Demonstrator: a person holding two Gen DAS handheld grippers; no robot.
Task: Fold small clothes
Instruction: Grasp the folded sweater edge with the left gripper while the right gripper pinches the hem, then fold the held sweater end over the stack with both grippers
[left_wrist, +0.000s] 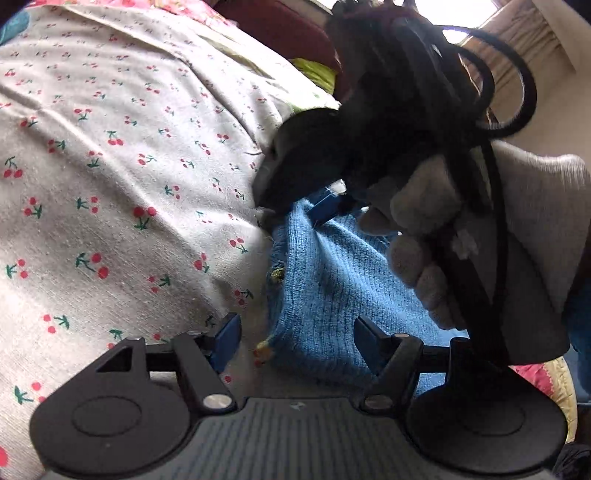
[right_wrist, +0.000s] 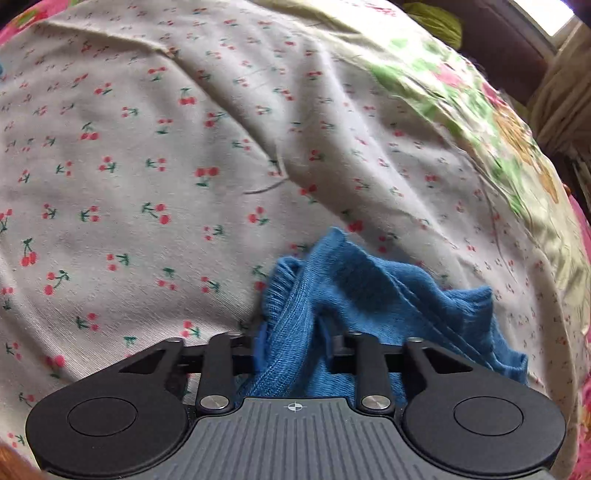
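Right hand-held gripper clamped on bunched blue knit, long axis seemingly away from camera.

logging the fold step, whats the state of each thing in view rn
blue knit garment: bunched, lying on the sheet, pinched at one edge
cherry-print sheet: spread out, wrinkled
left tongs: open, nothing gripped, garment edge lies between them
right tongs: closed on a fold of the blue knit garment
gloved hand: wrapped around the right tongs' handle
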